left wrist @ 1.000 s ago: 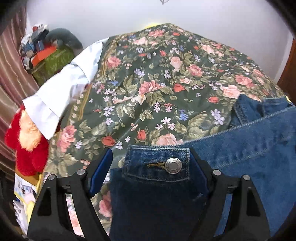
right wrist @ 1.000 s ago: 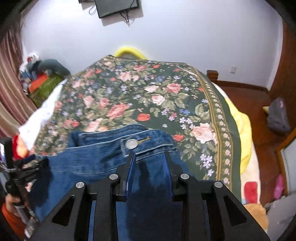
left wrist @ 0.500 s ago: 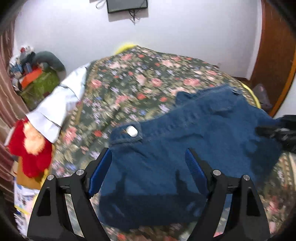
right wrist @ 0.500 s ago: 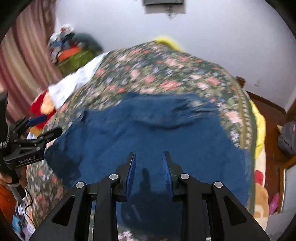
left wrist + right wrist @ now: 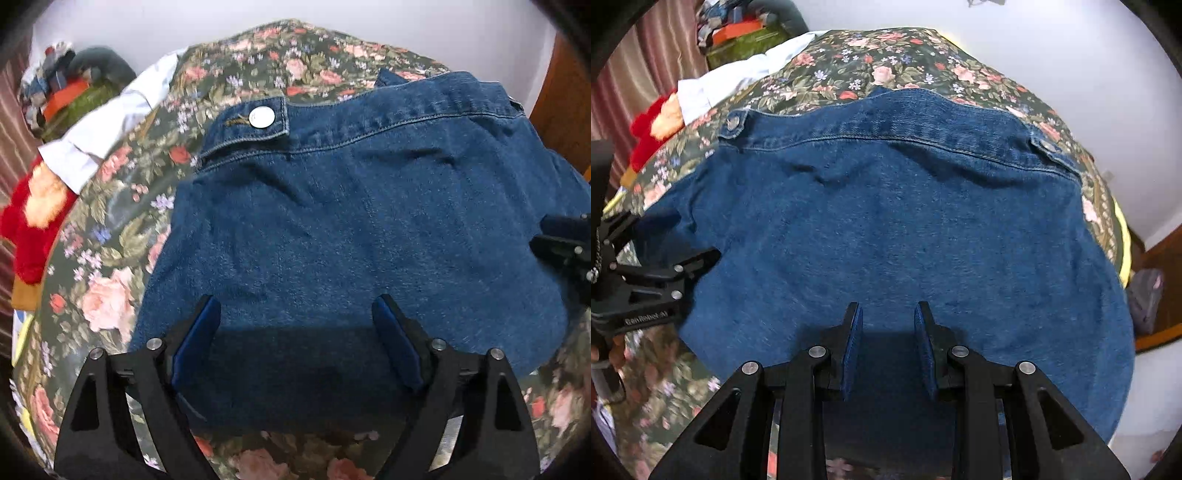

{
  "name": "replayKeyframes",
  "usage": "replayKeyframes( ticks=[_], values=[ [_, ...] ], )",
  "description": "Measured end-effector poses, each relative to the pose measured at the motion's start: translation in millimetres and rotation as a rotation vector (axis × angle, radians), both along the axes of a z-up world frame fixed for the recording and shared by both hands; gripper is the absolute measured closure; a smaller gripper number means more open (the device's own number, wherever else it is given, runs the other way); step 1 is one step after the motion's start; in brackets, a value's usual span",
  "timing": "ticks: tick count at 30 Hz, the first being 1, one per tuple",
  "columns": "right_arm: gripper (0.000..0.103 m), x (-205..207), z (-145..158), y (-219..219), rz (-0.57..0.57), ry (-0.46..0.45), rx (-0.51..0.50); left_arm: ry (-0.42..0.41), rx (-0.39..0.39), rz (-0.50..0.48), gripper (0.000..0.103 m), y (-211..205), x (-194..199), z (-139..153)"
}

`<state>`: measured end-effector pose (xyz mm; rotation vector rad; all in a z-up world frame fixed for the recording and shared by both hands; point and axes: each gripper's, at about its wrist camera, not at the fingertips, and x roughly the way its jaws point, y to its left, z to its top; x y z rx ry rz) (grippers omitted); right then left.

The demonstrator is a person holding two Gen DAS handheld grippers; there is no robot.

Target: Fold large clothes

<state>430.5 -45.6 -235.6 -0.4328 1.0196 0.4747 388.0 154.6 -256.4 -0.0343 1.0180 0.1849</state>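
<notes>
From where I sit, the denim garment (image 5: 362, 229) lies spread flat on the bed's floral bedspread (image 5: 110, 236), waistband edge far from me, a metal button (image 5: 261, 117) on the tab at its far left corner. Off to the left lie a white cloth (image 5: 110, 129) and a red plush toy (image 5: 33, 221), well clear of the work.

My left hand-held gripper (image 5: 295, 347) hangs over the near hem; its jaws have just been opening and stand wide, pads not pressing on anything, so I call it released. To fold well, I would set these pads on the near left corner, pinch all layers together, and keep the hem taut across to the other side.

My right hand-held gripper (image 5: 888, 347) sits over the near middle of the denim with jaws narrow. Denim shows in the gap, but I cannot tell whether any is actually pinched; the shadow there hides it. I would move it toward the near right corner, then lift both corners evenly so the fold line stays straight.
</notes>
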Motion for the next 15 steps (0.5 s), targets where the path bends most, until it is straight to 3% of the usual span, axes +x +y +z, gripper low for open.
replayKeyframes(
  ticks=[2,3,4,5,6,7,10,15],
  values=[
    [0.078,1,0,-5,-0.013,-0.018,-0.025,-0.005,0.011,-0.008,0.015,0,-2,0],
    [0.074,2,1,-8,-0.031,-0.049,-0.062,-0.007,0.006,-0.009,0.015,2,-4,0],
    [0.063,3,1,-11,-0.051,-0.088,-0.105,-0.008,-0.001,-0.012,0.015,4,-6,-1],
    [0.030,4,2,-16,-0.072,-0.125,-0.131,-0.008,-0.011,-0.014,0.015,6,-7,0],
    [0.006,5,4,-25,-0.103,-0.173,-0.150,-0.007,-0.021,-0.013,0.015,8,-10,1],
    [0.003,6,5,-36,-0.116,-0.181,-0.134,-0.009,-0.023,-0.012,0.015,9,-12,2],
    [0.003,15,9,-71,-0.162,-0.075,-0.010,-0.015,-0.004,-0.008,0.015,10,-21,6],
    [0.003,7,23,-111,-0.198,-0.111,-0.005,-0.024,-0.020,0.010,0.015,20,-41,12]
  ],
)
